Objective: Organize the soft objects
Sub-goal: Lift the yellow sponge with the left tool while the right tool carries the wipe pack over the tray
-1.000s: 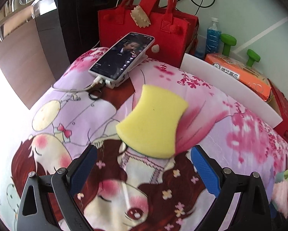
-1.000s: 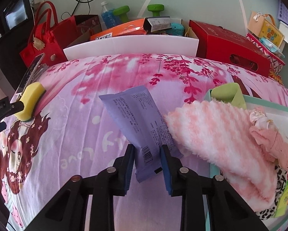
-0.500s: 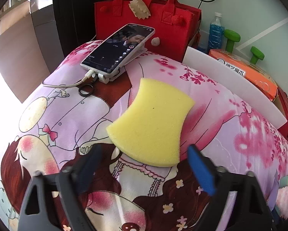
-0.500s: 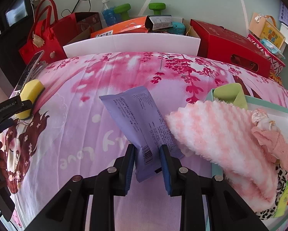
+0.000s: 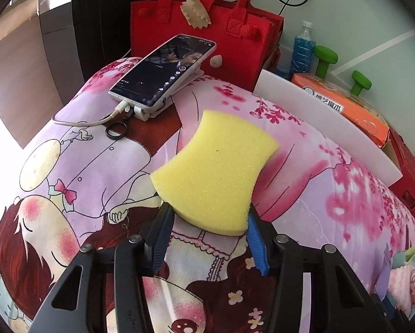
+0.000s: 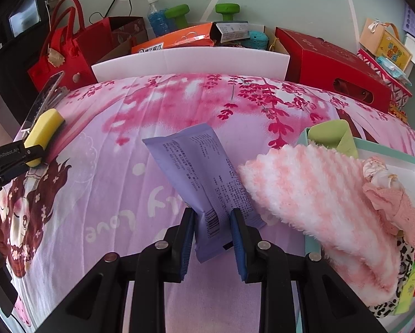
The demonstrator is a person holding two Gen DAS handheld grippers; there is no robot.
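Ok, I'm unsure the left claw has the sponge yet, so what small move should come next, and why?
Probably finish closing, then lift a little. The left claw is closing with the near end of the yellow sponge between its pads, which already seem to touch its sides, while the sponge lies on the bedsheet. The right claw grips the purple packet, so it can wait.

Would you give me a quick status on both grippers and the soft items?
Left gripper closing on the sponge, pads at its edges. Right gripper shut on the purple packet. Phone behind sponge, not blocking.
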